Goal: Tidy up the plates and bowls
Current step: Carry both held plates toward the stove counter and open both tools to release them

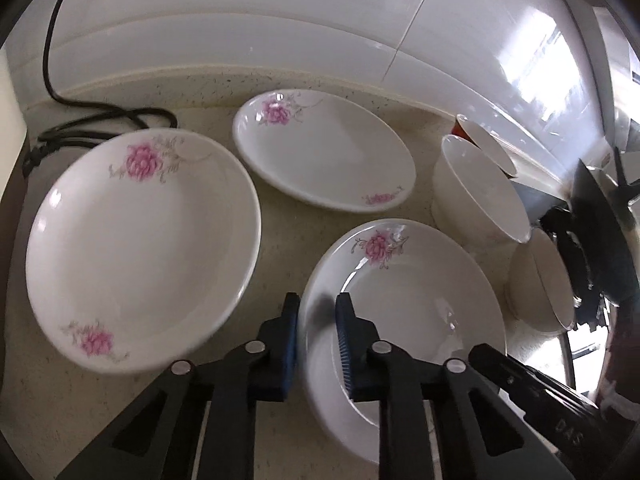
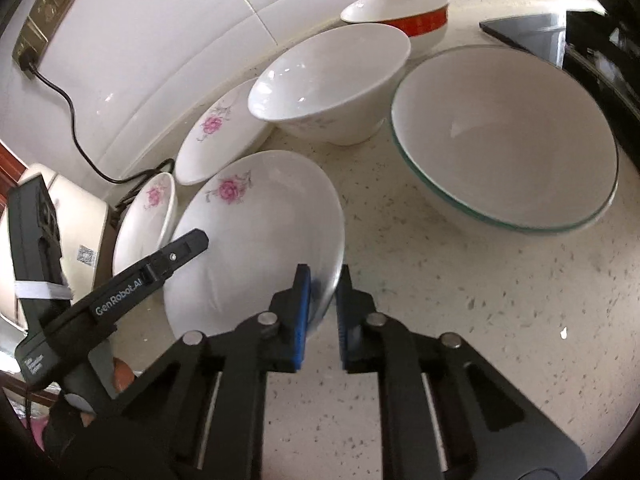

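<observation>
Both claws are clamped on the same plate (image 2: 256, 236). My right claw (image 2: 322, 312) pinches its near right rim, pads either side of the edge. My left claw (image 1: 318, 340) grips the opposite rim, one pad inside, one outside.

The plate lies on the counter (image 2: 460, 320), flower end pointing away from me toward the wall. It's round, so no long axis; the grip line runs straight across it, claw to claw.

Left of it sits a second plate (image 1: 140, 248), and behind it a third (image 1: 324, 152). The white bowl (image 2: 332, 88) stands further back, the wide bowl (image 2: 508, 140) to the right.
</observation>
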Tool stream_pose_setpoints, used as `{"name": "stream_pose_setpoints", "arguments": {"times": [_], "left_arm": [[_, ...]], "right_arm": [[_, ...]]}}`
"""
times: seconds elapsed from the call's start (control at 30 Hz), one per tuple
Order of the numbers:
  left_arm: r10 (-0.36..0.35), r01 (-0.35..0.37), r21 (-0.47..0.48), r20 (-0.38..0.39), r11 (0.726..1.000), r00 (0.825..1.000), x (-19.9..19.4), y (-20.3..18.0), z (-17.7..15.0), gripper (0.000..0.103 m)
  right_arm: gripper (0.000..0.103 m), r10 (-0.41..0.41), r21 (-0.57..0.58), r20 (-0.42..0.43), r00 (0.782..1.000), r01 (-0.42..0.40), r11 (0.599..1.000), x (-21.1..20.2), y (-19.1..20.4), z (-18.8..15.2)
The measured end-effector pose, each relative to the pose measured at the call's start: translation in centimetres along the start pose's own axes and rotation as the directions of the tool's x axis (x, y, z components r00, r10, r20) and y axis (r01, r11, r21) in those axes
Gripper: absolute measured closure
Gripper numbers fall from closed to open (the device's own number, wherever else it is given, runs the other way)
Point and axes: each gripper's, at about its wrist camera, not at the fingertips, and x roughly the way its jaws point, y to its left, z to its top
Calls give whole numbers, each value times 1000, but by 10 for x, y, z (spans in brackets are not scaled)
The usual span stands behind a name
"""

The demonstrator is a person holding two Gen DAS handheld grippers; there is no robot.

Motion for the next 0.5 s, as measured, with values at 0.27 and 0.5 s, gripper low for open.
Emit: {"name": "stream_pose_setpoints", "arguments": {"times": [0.27,0.5], "left_arm": [[9,-9,58,-1,998,1000,-31,-1,-41,86],[-15,15,144,-4,990,1000,-49,-17,-62,86]], "right_arm": [[88,-6,-52,-8,1000,6,999,-23,5,-33],[88,-16,-63,9,1000,16,998,-51,1,-65]]}}
